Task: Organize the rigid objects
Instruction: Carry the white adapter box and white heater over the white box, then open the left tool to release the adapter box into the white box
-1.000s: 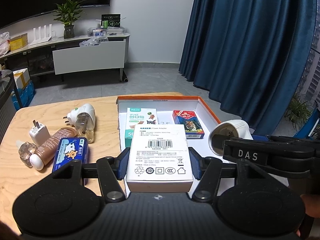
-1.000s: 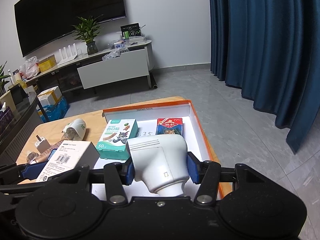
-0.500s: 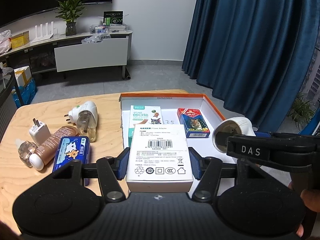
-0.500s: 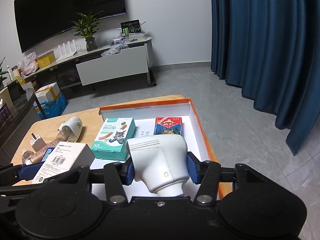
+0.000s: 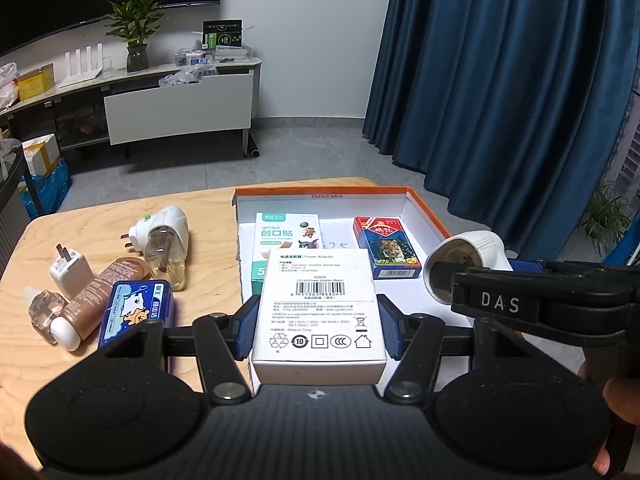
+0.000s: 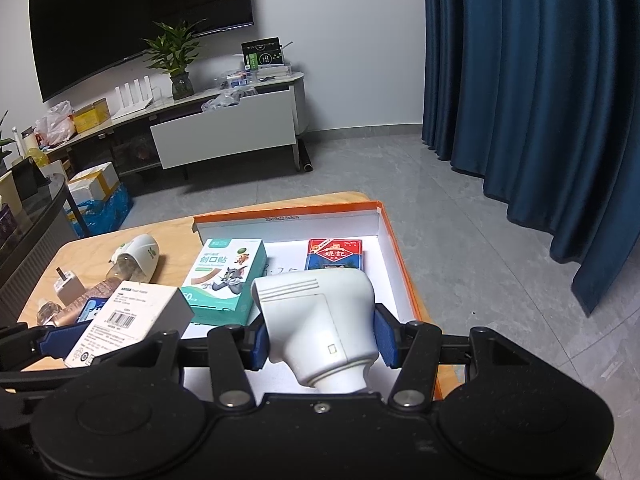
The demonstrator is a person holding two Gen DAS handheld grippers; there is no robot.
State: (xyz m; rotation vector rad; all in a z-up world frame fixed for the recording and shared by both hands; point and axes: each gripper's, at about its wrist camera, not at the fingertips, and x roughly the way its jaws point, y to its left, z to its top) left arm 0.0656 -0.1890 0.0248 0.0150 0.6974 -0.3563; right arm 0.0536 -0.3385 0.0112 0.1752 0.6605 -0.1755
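While both tools hover above the near edge of an orange-rimmed tray (image 5: 424,206), each carries one item bound for it. The left gripper (image 5: 318,330) pinches a white adapter box (image 5: 318,308) by its long sides, barcode face up; the right gripper (image 6: 320,338) clamps a white plug-in device (image 6: 320,316) across its body, neck toward the camera. Holding each item flat and by its parallel sides appears meant to let it be lowered straight into the tray's free near half. Already inside, toward the tray's far edge, lie a teal plaster box (image 6: 224,280) and a red card pack (image 6: 336,256), side by side and apart. Awaiting sorting on the tabletop's left side are a second plug-in unit (image 5: 164,236), a white charger (image 5: 70,270), a brown tube (image 5: 100,296), a small clear bottle (image 5: 44,312) and a blue tin (image 5: 136,310), clustered closely. The tray's near edge is hidden behind both tools, so the free floor space cannot be judged. Handwriting on the tray floor is partly covered and illegible. Part of a hand (image 5: 618,404) shows at the left view's right edge.
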